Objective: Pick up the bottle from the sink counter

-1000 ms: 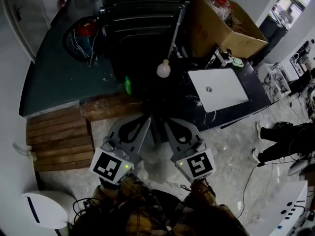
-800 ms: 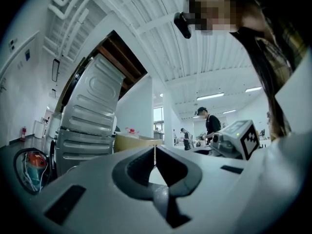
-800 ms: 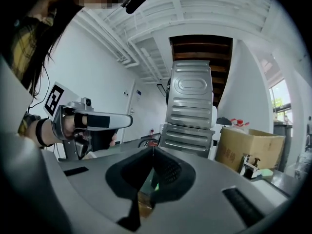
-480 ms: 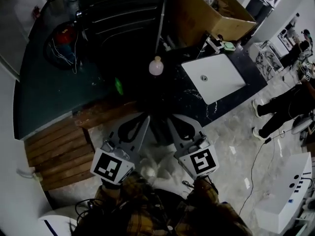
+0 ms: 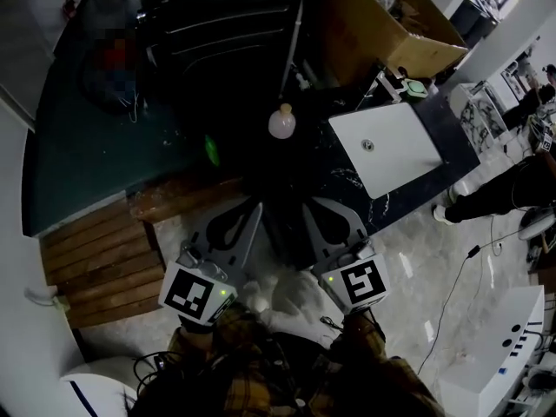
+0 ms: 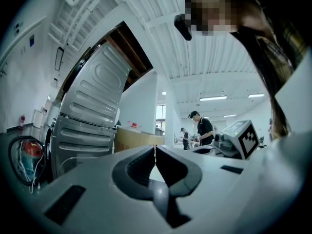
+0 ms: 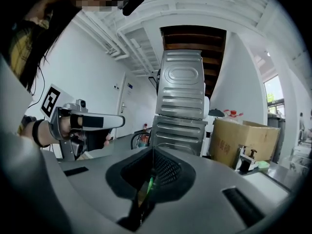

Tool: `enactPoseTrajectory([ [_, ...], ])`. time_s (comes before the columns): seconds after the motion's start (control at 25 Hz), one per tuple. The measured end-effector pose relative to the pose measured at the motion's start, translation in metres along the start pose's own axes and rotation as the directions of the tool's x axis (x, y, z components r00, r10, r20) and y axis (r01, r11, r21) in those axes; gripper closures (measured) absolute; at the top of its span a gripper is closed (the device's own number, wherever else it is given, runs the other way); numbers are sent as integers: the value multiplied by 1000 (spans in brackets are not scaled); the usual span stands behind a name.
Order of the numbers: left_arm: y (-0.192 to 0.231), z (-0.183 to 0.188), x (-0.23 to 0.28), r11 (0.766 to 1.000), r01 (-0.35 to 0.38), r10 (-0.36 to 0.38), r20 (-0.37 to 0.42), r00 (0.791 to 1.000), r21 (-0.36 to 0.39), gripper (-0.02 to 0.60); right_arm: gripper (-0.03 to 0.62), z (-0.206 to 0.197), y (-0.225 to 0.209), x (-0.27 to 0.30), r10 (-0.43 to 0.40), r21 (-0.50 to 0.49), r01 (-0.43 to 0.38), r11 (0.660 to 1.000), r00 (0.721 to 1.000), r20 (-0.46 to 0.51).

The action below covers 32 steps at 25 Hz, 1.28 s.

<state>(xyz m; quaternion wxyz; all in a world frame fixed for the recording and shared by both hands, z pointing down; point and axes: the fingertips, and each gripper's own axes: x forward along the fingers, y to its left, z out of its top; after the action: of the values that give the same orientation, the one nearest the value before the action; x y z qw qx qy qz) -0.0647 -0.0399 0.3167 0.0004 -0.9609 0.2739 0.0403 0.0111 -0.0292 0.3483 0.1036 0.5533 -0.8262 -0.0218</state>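
Over the last second you've only edged the left gripper (image 5: 258, 205) and right gripper (image 5: 306, 205), both pinched closed and empty, toward the counter (image 5: 340, 186), so the bottle (image 5: 281, 122) stands untouched, upright beside the sink (image 5: 408, 159), well ahead of both.

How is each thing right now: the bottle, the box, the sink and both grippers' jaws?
bottle, standing upright on the dark counter, nothing touching it.
cardboard box, top open, things inside.
sink, basin empty.
left gripper, jaws shut, holding nothing.
right gripper, jaws shut, holding nothing.
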Motion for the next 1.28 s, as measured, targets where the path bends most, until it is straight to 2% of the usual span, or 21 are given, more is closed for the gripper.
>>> enactPoseTrajectory([
  [0.4, 40, -8, 70, 996, -88, 88, -18, 996, -4, 558, 577, 8, -61, 61, 105, -31, -105, 994, 994, 3],
  [0.6, 47, -22, 104, 995, -97, 96, -54, 994, -10, 558, 577, 2, -92, 89, 147, -24, -147, 989, 989, -7],
  [0.76, 52, -34, 124, 995, -95, 94, -86, 992, -10, 558, 577, -3, -110, 110, 164, -8, -164, 986, 986, -3],
  [0.96, 59, -43, 143, 991, -116, 107, -128, 986, -63, 558, 577, -4, -121, 124, 181, 2, -181, 984, 983, 15],
  [1.12, 63, -47, 155, 991, -122, 114, -126, 985, -53, 558, 577, -4, -129, 129, 176, 13, -177, 984, 984, 31],
  [1.28, 69, -50, 164, 992, -125, 123, -104, 987, -11, 558, 577, -7, -138, 135, 171, 32, -172, 985, 985, 38],
])
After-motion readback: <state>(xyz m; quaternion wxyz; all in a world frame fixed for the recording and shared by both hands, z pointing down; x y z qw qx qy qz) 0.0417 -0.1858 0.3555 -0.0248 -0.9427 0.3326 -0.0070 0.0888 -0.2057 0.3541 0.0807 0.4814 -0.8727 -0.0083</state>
